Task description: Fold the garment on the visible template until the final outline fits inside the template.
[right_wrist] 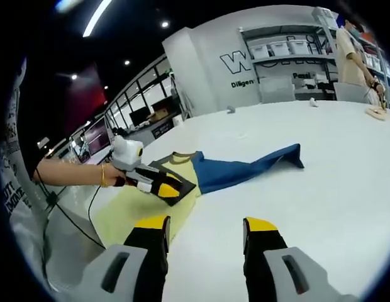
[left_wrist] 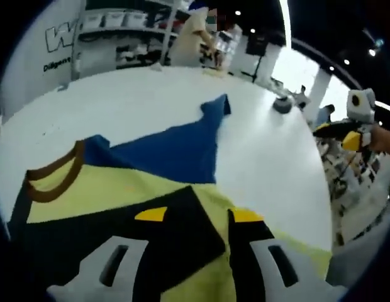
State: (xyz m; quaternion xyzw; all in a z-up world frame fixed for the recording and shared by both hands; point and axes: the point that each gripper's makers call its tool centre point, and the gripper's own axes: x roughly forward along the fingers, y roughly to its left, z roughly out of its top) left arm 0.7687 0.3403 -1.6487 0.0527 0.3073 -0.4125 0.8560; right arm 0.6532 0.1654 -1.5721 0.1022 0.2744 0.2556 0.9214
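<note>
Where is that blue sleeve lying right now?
In the right gripper view the blue sleeve lies stretched across the white table, running rightward from the yellow garment, ahead of the right gripper; the left gripper is at the garment's collar end.

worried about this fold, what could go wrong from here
The left gripper sits on the garment's yellow-and-black part; pulling might drag the whole piece instead of folding it. The blue sleeve trails far out across the white table, and the open right gripper holds nothing to control it.
</note>
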